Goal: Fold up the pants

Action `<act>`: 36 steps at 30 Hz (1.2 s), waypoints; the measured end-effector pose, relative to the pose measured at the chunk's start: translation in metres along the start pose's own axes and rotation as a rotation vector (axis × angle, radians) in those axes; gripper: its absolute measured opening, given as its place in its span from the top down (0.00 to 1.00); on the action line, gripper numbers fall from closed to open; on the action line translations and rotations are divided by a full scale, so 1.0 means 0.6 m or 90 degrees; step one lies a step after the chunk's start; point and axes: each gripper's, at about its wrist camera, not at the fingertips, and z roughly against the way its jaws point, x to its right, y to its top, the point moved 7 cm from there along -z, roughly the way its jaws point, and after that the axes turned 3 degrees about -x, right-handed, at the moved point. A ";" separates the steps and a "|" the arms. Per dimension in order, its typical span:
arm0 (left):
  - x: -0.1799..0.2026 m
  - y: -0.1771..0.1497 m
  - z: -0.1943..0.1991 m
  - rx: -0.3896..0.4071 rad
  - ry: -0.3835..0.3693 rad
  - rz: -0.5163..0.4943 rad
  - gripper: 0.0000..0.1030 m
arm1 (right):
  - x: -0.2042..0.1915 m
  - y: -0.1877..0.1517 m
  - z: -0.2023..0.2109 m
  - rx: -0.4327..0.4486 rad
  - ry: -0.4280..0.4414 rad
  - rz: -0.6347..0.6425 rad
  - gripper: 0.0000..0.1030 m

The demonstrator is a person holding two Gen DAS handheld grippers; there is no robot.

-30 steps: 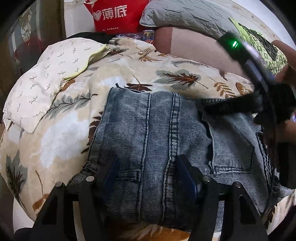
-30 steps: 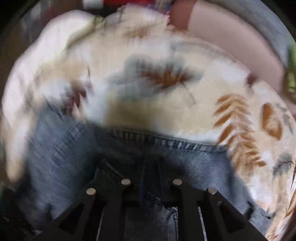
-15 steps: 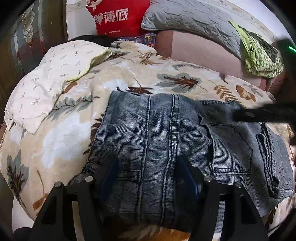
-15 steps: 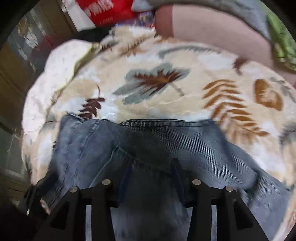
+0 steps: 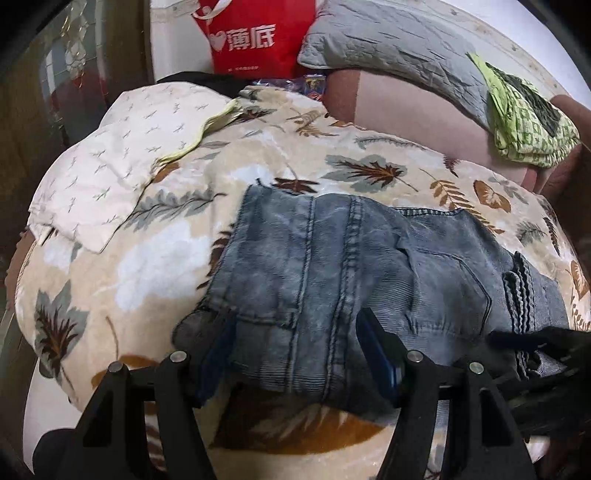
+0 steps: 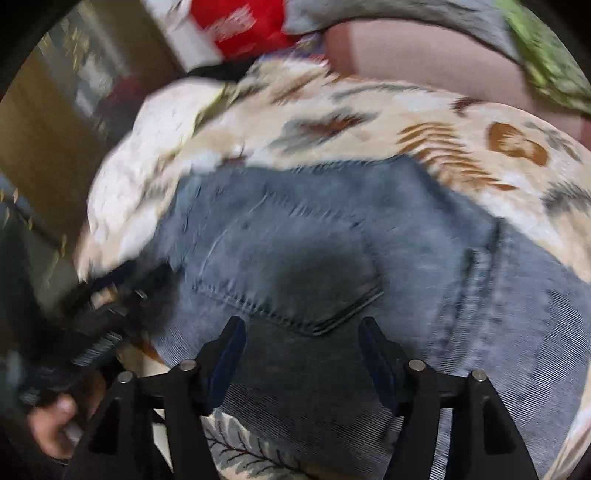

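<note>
Grey-blue denim pants [image 5: 354, 273] lie folded into a compact rectangle on a leaf-print blanket [image 5: 155, 258]. My left gripper [image 5: 295, 350] is open, its fingers straddling the near edge of the fold without pinching it. In the right wrist view the pants [image 6: 332, 258] fill the middle, back pocket up. My right gripper [image 6: 299, 350] is open just above the denim near the pocket. The right gripper's black body [image 5: 546, 350] shows at the right edge of the left wrist view. The left gripper and the hand holding it [image 6: 74, 369] show at lower left of the right wrist view.
A white patterned pillow [image 5: 125, 173] lies at the blanket's left. A red bag [image 5: 255, 33], a grey quilted cushion [image 5: 399, 51] and a green checked cloth [image 5: 524, 114] sit at the back on a pink surface [image 5: 417, 114]. The blanket's near edge drops off below the grippers.
My right gripper has opened, let go of the denim and swung from the far right edge to the near right side. The pants now lie flat. My left gripper has barely moved.
</note>
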 end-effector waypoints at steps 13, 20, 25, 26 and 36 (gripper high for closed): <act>-0.009 -0.011 0.012 -0.012 0.028 -0.015 0.34 | -0.001 0.006 0.014 0.034 -0.031 0.020 0.23; -0.013 -0.010 0.019 -0.012 0.035 -0.012 0.34 | 0.031 -0.004 0.097 0.135 0.005 -0.020 0.23; -0.005 -0.016 0.025 -0.017 0.042 -0.021 0.34 | 0.064 -0.038 0.131 0.190 0.012 -0.046 0.23; -0.002 -0.019 0.025 -0.020 0.043 -0.024 0.34 | 0.074 -0.047 0.136 0.199 0.017 -0.058 0.23; -0.013 -0.056 0.032 -0.085 -0.083 0.114 0.34 | 0.159 -0.067 0.154 0.247 0.030 -0.165 0.23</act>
